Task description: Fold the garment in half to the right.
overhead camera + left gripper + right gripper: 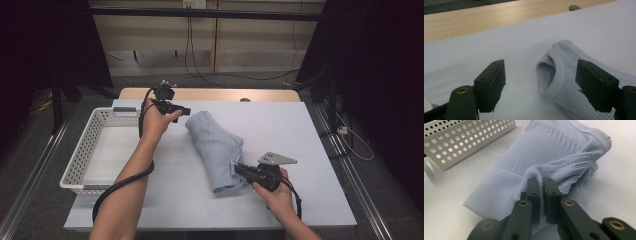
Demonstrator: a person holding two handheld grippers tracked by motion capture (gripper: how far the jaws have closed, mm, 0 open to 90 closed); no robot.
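On the white table cover [310, 150], a pale blue folded garment [216, 150] lies near the middle, just to the right of the white perforated basket [90, 145]. The right gripper [241, 169] has its jaws nearly closed on a ridge of the cloth at the near end of the garment, and the right gripper view shows the fabric pinched between the two pads. The left gripper [184, 111] hovers at the far end with its jaws wide apart and nothing between them; the collar-like opening [549, 72] of the garment lies just ahead of it.

I judge that the step in hand is taking hold of the garment at both ends, and that only the near end is secured. The next move probably calls for the left gripper to come down on the far edge and close on it.

For moving there is good room: the cover is bare to the right and toward the person. The basket wall stands near on the left, and the wooden table edge [486, 20] is close behind the left gripper.
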